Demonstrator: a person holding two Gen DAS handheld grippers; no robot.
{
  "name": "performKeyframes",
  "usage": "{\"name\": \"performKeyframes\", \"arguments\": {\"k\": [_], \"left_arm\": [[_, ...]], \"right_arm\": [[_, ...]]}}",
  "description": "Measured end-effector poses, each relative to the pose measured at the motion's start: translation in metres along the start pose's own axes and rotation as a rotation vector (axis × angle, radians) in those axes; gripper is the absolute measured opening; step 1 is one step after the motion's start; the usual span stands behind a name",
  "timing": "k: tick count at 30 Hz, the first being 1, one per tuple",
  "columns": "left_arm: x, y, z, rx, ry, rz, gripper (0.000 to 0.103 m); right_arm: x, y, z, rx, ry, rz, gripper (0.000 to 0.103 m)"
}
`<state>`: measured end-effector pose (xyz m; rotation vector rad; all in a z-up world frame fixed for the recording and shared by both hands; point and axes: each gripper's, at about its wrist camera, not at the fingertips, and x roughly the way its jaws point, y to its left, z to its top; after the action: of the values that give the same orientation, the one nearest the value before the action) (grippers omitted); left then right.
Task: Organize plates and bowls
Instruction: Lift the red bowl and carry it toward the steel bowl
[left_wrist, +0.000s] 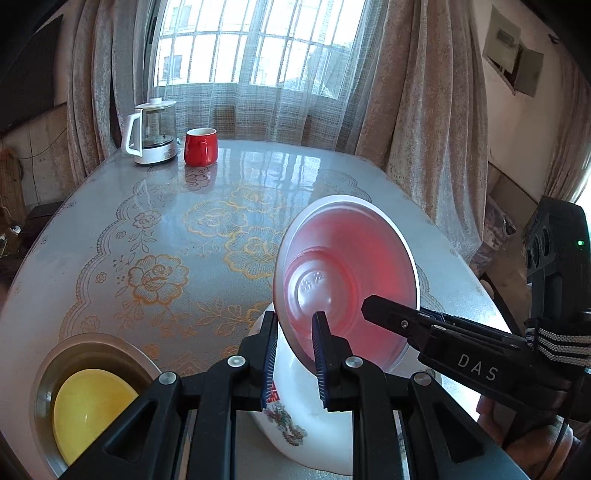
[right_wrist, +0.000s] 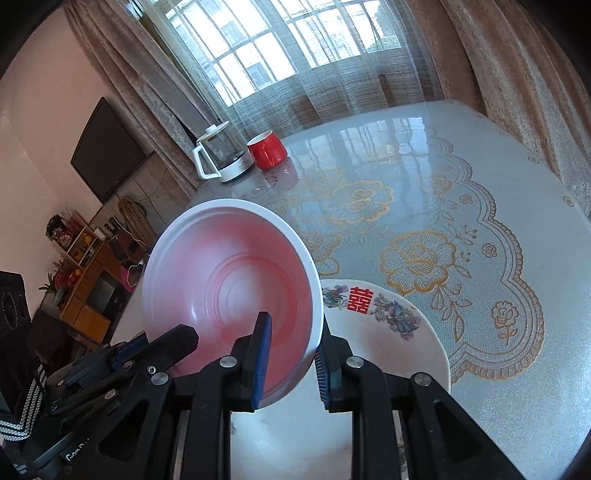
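Floral table (left_wrist: 155, 236), kettle and mug at back; both grippers, left (left_wrist: 295, 354) and right (right_wrist: 291, 360), clamp the tilted pink bowl's (left_wrist: 347, 273) rim above a white plate (right_wrist: 399, 339).

"DAS" on right gripper (left_wrist: 364, 308) | red "囍" on white plate (right_wrist: 388, 332)

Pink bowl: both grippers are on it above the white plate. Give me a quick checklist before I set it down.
1. Left gripper clamped on pink bowl rim: ok.
2. Right gripper clamped on the rim: ok.
3. Bowl level: not ok, tipped steeply on edge.
4. White plate under the bowl free of other dishes: ok as far as visible.
5. Red mug and kettle out of the way: ok, at the table's far end.
6. Yellow bowl inside steel bowl: ok.
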<state>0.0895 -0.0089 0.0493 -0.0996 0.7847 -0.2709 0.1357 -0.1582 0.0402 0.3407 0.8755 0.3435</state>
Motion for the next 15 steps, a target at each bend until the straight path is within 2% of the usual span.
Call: {"name": "performKeyframes", "arguments": {"k": [15], "left_arm": [[-0.041,0.065,-0.024,-0.070,-0.046,0.069,0.019]], "right_arm": [[0.033,0.070,-0.012,-0.105,0.056,0.077,0.022]]}}
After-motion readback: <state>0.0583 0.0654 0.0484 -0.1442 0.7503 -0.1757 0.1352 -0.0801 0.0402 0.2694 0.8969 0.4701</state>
